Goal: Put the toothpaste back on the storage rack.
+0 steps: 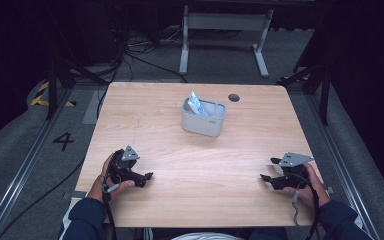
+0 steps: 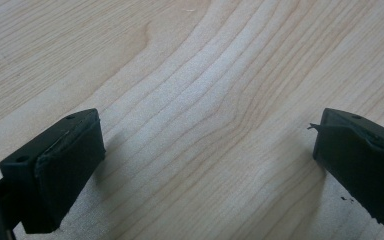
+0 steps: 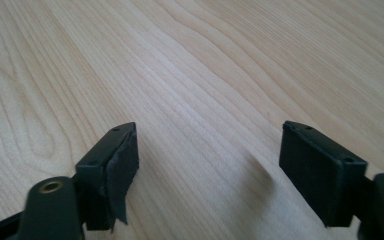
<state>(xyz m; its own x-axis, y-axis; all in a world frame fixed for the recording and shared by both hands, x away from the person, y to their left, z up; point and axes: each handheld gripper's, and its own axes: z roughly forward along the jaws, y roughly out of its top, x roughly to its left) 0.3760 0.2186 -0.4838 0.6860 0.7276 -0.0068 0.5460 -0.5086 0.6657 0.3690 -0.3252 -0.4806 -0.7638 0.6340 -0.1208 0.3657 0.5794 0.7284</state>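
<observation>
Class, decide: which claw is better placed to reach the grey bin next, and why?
Neither clearly. The grey bin sits mid-table, far from both. The left claw and right claw are both open and empty; the left looks marginally closer.

A grey rectangular bin (image 1: 204,119) is standing upright on the surface, a little past its middle toward the far edge and well apart from both side edges. A white and blue packet (image 1: 197,104) is leaning inside it at the left end, sticking up above the rim.
</observation>
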